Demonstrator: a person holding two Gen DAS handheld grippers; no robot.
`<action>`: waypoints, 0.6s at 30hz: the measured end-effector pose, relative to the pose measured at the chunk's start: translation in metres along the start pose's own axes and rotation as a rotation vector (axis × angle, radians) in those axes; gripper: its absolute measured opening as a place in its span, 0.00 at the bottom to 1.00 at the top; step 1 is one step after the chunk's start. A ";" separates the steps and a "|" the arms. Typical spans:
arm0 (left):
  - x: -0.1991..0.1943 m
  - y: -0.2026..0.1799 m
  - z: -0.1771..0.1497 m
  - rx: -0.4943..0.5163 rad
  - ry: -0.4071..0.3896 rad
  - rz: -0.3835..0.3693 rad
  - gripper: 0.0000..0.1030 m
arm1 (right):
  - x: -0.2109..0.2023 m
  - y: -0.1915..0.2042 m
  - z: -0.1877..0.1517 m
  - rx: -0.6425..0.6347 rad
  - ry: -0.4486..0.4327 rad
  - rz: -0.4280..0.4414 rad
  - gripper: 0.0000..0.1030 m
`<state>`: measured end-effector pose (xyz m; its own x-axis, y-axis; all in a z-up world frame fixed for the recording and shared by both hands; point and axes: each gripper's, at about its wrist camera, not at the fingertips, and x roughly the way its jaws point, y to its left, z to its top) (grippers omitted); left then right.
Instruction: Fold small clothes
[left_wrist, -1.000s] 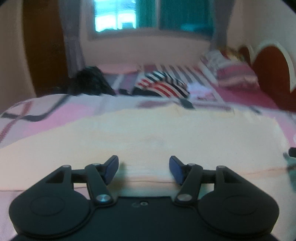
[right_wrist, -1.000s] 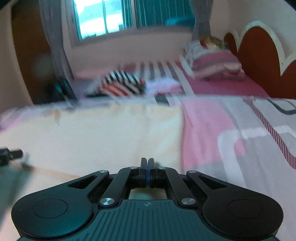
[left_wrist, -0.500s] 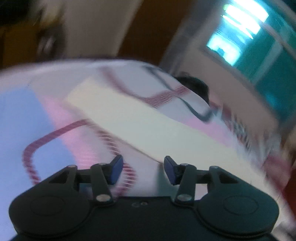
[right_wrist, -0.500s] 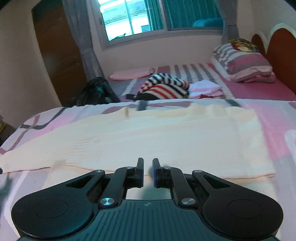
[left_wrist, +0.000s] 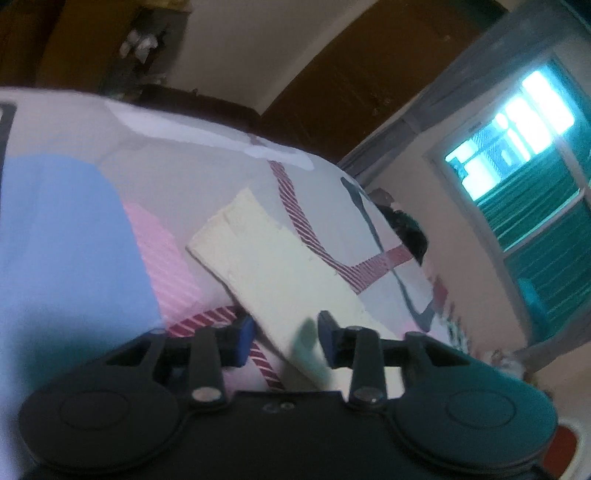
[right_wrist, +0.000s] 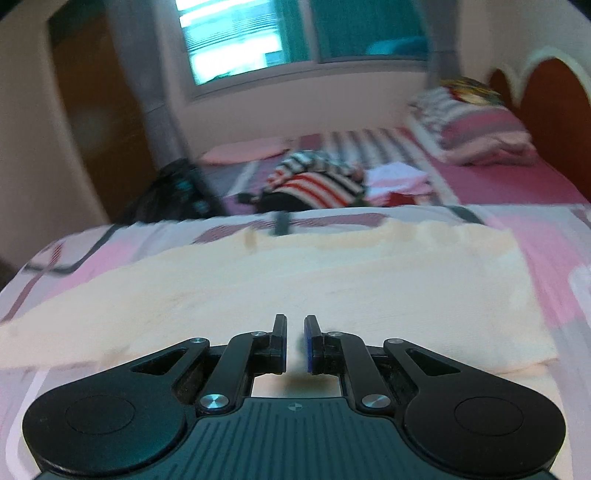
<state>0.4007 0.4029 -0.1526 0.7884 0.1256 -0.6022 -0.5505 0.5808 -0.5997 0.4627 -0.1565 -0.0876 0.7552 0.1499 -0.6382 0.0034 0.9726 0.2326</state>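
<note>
A cream knitted garment (right_wrist: 332, 277) lies spread flat across the patterned bedsheet (right_wrist: 554, 240). In the left wrist view, which is strongly tilted, its long sleeve (left_wrist: 280, 266) runs from the cuff down between my left gripper's (left_wrist: 285, 341) blue pads (left_wrist: 242, 339). The jaws are closing around the sleeve, with a gap showing on both sides of the cloth. My right gripper (right_wrist: 295, 343) hovers low over the near edge of the garment's body. Only a narrow slit separates its jaws, and nothing is caught in it.
Behind the garment lie a striped heap of clothes (right_wrist: 317, 181), a black bag (right_wrist: 173, 192) and pillows (right_wrist: 480, 129) by a red headboard (right_wrist: 546, 99). A brown door (left_wrist: 351, 92) and a window (left_wrist: 517, 129) stand beyond the bed's edge.
The left gripper swung left from the garment's body to the sleeve end, rolling over, and its jaws narrowed. The right gripper moved left to the body's near edge and its jaws parted slightly.
</note>
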 end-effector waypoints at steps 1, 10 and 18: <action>0.003 -0.003 0.000 0.021 0.005 0.013 0.06 | 0.001 -0.006 0.002 0.024 -0.004 -0.013 0.08; 0.006 -0.092 -0.039 0.330 0.029 -0.120 0.01 | -0.012 -0.033 0.002 0.065 -0.024 -0.021 0.08; 0.009 -0.217 -0.143 0.645 0.122 -0.312 0.01 | -0.032 -0.064 0.001 0.096 -0.022 -0.010 0.08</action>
<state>0.4879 0.1629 -0.1026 0.8257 -0.1922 -0.5304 -0.0038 0.9382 -0.3459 0.4391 -0.2239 -0.0814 0.7691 0.1353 -0.6247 0.0731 0.9523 0.2963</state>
